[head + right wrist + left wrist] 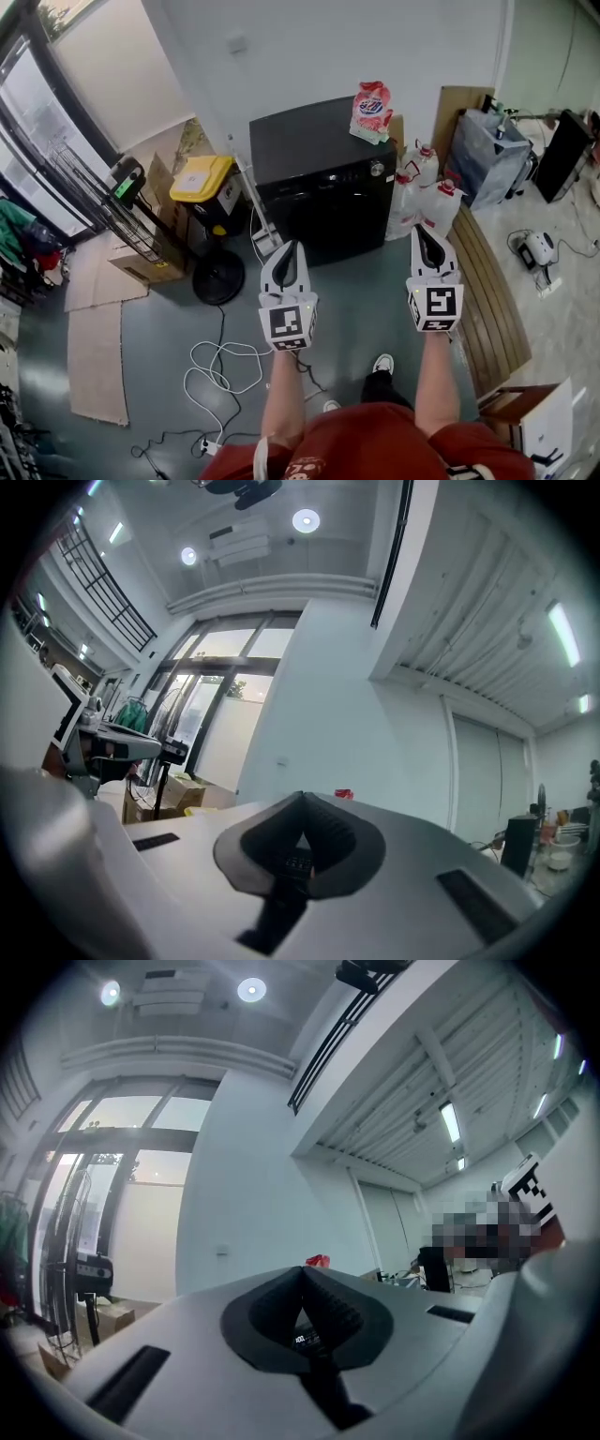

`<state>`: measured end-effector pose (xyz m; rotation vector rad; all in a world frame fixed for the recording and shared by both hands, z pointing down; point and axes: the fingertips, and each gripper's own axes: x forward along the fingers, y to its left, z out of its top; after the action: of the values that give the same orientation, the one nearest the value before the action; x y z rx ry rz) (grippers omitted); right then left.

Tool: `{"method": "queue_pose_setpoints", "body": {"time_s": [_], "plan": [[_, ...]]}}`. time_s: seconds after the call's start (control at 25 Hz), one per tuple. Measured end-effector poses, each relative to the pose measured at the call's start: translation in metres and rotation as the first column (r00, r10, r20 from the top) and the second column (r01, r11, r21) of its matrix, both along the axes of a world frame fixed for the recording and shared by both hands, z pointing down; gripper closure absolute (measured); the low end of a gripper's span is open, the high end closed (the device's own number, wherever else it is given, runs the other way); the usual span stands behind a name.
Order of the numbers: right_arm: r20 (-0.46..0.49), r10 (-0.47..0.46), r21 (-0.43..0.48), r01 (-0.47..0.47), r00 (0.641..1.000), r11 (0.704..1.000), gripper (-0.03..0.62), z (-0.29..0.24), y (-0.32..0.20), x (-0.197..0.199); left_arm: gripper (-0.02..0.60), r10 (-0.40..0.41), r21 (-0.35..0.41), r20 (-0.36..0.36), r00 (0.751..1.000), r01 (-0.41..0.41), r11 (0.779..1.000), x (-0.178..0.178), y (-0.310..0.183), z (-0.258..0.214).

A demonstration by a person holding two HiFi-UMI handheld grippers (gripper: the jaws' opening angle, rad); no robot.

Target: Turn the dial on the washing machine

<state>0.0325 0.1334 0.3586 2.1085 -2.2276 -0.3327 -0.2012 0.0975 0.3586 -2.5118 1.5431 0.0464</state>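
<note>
At upper centre of the head view stands the washer (319, 159), its dial (377, 169) at the panel's right end, untouched. Lower down, the left claw (291, 248) and right claw (421, 232) hover well short of it, both pressed closed and empty; reaching, gripping and turning all remain.

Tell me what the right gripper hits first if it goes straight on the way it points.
Likely the white jugs beside the washing machine: in the head view the shut right gripper lines up with them. Its own view tilts up toward the wall, so height is unclear.
</note>
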Motion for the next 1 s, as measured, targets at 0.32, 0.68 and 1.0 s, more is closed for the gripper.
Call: {"method": "queue_pose_setpoints", "body": {"time_s": [0.32, 0.68, 1.0], "plan": [[0.021, 0.018, -0.005, -0.018, 1.0, 1.0, 0.585, 0.006, -0.055, 0.093, 0.572, 0.015, -0.007, 0.0, 1.0, -0.015, 1.0, 0.089, -0.058, 0.002], [0.046, -0.007, -0.004, 0.007, 0.999, 1.0, 0.585, 0.01, -0.119, 0.17, 0.572, 0.008, -0.007, 0.029, 1.0, -0.007, 1.0, 0.175, -0.112, 0.002], [0.112, 0.007, -0.002, -0.007, 0.994, 1.0, 0.585, 0.022, -0.158, 0.217, 0.572, -0.017, -0.023, 0.05, 0.999, 0.018, 1.0, 0.215, -0.143, 0.004]]}}
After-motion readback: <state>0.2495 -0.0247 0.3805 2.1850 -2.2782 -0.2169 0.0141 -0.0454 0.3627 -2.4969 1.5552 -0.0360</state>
